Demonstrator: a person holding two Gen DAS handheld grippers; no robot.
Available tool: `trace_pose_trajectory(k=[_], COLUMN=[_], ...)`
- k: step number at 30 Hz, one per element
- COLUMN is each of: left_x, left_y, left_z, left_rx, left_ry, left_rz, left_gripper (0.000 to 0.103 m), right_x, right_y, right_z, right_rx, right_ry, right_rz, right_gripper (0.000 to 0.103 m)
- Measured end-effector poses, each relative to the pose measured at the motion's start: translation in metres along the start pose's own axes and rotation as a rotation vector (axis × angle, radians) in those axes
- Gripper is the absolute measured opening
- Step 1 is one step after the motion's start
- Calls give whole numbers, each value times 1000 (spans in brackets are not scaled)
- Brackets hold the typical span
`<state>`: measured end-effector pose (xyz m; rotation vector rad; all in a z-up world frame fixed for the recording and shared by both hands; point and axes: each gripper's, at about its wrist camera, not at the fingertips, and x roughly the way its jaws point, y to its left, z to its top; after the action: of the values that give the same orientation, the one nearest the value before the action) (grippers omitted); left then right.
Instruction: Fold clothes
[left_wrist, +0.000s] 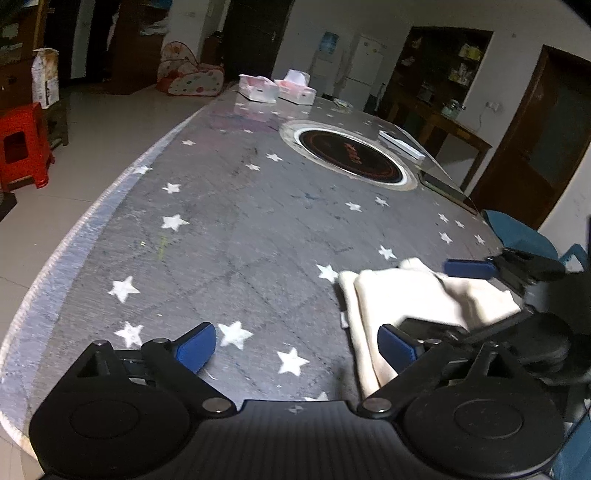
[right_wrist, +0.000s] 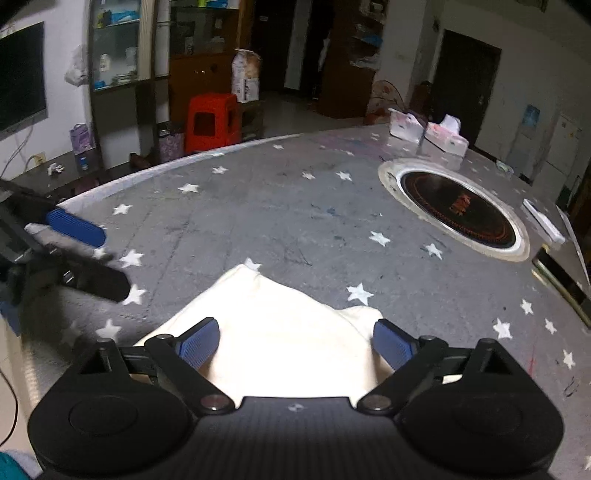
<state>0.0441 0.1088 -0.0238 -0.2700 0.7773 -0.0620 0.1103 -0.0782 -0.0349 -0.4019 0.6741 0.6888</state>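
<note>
the cloth (right_wrist: 280, 332), cream-white, was seen lying on the star-printed table cover (left_wrist: 221, 229) near the close edge, gathered into a compact, layered bundle. in the left wrist view several stacked edges were shown along its left side, so at least some folds were judged to be in place. its near part was hidden under the right gripper (right_wrist: 295, 345), so it could not be settled whether the bundle was finished or whether a fold was left to make.

the right gripper was held directly over the cloth with its blue pads (right_wrist: 199, 345) spread wide and nothing grasped between them. the left gripper (left_wrist: 297, 349) was held to the left of the cloth over bare cover, likewise released and empty, its right pad just at the cloth's edge.

farther off, a round burner (left_wrist: 351, 158) was set into the table, with two tissue boxes (left_wrist: 277, 88) at the far end and a red stool (right_wrist: 212, 122) on the floor beyond.

red markings were visible on the burner's glass, but they were too small and blurred to be read. the print on the tissue boxes was likewise not legible, and no brand could be made out.
</note>
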Motion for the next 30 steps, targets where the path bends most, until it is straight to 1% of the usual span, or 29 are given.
trace_pose_trajectory(k=[1, 5, 8, 10, 12, 15, 18, 19, 20, 23, 26, 29, 30], left_x=[0, 1, 0, -1, -1, 1, 2, 2, 1, -2, -1, 2, 3], left_y=[1, 1, -2, -2, -1, 1, -2, -3, -4, -5, -4, -6, -8], left_z=[1, 3, 3, 3, 3, 3, 2, 2, 2, 2, 4, 3, 3], left_rx=[-6, -21, -15, -13, -17, -33, -33, -30, -26, -16, -19, -24, -24], left_ry=[-2, 0, -1, -4, -6, -1, 7, 9, 7, 3, 1, 6, 9], left_rz=[3, 2, -3, -4, 0, 1, -6, -9, -11, -10, -4, -11, -13], left_gripper=[98, 98, 98, 99, 100, 100, 100, 100, 100, 100, 100, 100, 100], right_x=[-4, -11, -9, -17, -28, -38, -29, -24, -24, -30, -44, -44, -42], right_y=[2, 21, 40, 48, 52, 60, 71, 75, 75, 74, 64, 54, 54], right_z=[-1, -9, -16, -16, -15, -16, -22, -24, -25, -25, -22, -22, -23], right_rx=[-15, -102, -184, -237, -264, -293, -319, -324, -321, -305, -273, -241, -242], right_ry=[-7, -18, -25, -48, -67, -85, -58, -41, -41, -58, -80, -79, -74], right_rz=[9, 34, 11, -4, 6, 28, 33, 29, 30, 37, 42, -7, -7], right_gripper=[99, 100, 100, 101, 103, 103, 103, 103, 103, 103, 103, 103, 103])
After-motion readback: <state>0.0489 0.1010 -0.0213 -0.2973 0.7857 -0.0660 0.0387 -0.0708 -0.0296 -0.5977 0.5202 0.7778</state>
